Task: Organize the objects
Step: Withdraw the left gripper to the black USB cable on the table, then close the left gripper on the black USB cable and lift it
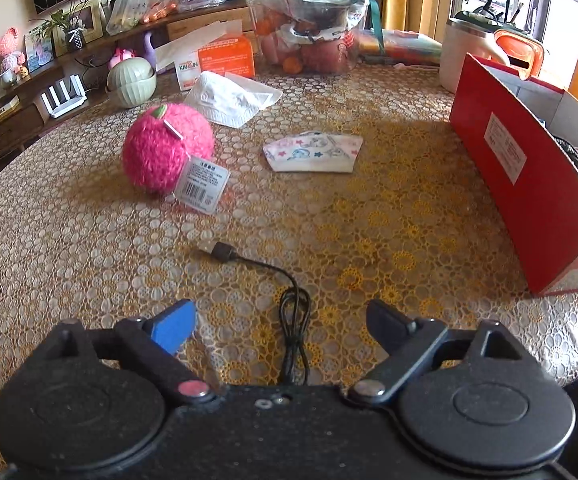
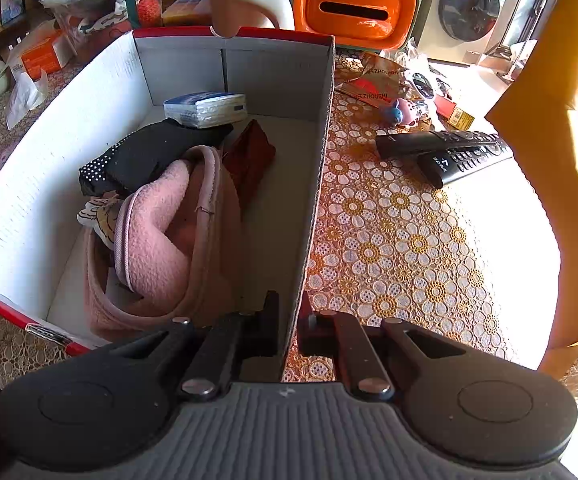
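The left gripper (image 1: 281, 322) has its two fingers spread wide, and nothing is pinched in them. A black cable (image 1: 289, 312) lies on the table (image 1: 69, 260) right in the gap between the fingers, not touching them. Its plug end sits a little past the fingertips, toward the left finger's side. Farther ahead, past the left finger, sits a fuzzy pink ball (image 1: 167, 152) with a white tag. A small folded cloth with stars (image 1: 313, 152) lies well ahead, about in line with the gap. A white cloth (image 1: 233, 98) lies behind the ball. The red box (image 1: 529, 184) stands out past the right finger.

The right gripper (image 2: 289, 332) has its fingers pressed close, pinching the thin side wall of the red box (image 2: 317, 184) between them. Inside the box, on the left finger's side, lie a pink fleece thing (image 2: 161, 240), a black dotted cloth (image 2: 145, 156), a dark red thing (image 2: 249, 156) and a tissue pack (image 2: 205, 109). Two black remotes (image 2: 449, 152) lie on the table ahead of the right finger
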